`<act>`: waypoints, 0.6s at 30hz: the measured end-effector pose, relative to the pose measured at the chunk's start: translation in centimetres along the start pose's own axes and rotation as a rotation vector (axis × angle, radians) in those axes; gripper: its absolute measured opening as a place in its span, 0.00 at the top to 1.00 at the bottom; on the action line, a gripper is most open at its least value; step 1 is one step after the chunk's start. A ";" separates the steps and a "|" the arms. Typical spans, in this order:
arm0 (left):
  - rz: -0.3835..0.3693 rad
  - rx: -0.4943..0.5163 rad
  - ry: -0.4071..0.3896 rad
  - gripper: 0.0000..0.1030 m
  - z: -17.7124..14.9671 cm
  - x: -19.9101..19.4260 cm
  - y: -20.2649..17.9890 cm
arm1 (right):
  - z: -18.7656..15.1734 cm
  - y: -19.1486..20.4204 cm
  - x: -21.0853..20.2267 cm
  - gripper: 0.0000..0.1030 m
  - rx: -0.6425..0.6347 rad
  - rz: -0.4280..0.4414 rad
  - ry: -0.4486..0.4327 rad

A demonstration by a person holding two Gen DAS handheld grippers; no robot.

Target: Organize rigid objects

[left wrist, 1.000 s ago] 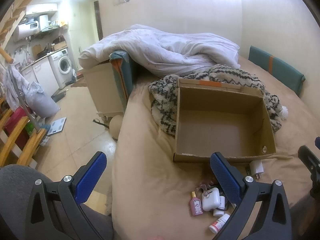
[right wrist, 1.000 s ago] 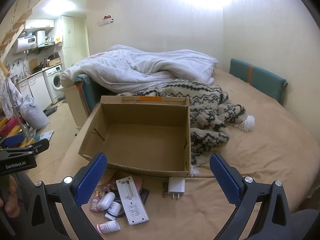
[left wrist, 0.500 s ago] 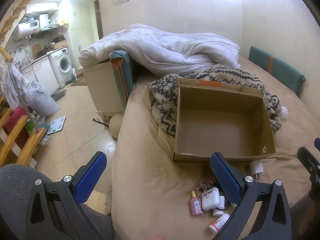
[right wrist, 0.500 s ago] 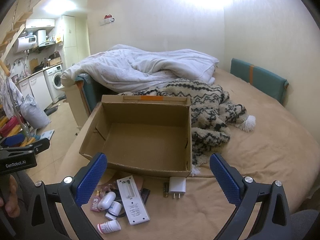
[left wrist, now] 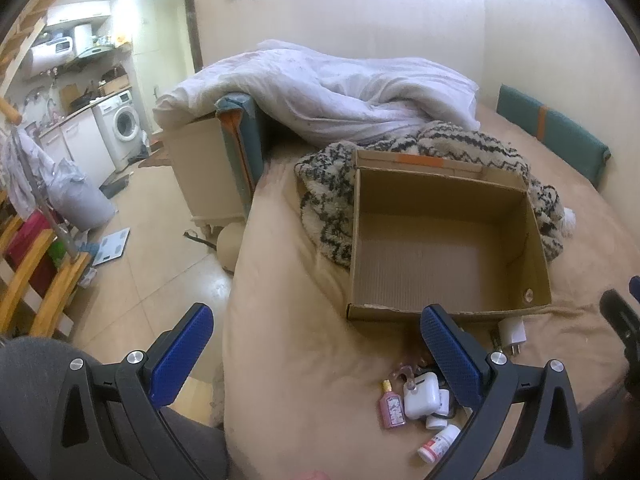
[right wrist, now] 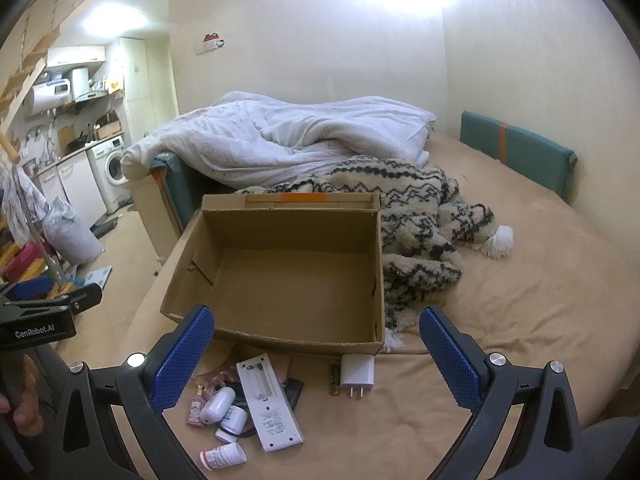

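Small rigid items lie on the tan bed (right wrist: 520,280) just near of the empty cardboard box (right wrist: 288,272): pink perfume bottle (right wrist: 195,414), white remote (right wrist: 269,406), wall charger (right wrist: 357,371). Left gripper (left wrist: 320,354) and right gripper (right wrist: 316,356) hover, fingers wide, holding nothing.

White lettering "GenRobot.AI" on the black body of the left gripper (right wrist: 38,330) at the left edge of the right wrist view, print on the small white bottle with a red band (right wrist: 223,456) too small to read, no other legible text
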State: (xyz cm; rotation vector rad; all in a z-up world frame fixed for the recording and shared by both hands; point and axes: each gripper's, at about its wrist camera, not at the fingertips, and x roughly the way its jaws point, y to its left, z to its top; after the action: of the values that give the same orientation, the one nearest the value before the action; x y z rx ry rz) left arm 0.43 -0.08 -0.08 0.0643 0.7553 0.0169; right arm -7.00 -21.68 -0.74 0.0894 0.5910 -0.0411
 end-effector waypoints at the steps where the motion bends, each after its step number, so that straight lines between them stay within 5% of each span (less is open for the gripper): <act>1: 0.002 0.004 0.002 0.00 0.2 0.0 0.0 | 0.0 -0.3 0.1 0.00 0.009 0.002 0.003; 18: 0.034 0.007 0.026 0.00 5.6 2.6 1.2 | 0.0 -1.4 2.7 0.00 0.057 0.039 0.117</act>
State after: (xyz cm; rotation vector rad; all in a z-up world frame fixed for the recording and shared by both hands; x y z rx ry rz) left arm 6.16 0.88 2.27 0.0839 0.7805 0.0476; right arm -4.86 -23.07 -2.39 0.1600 0.7054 -0.0150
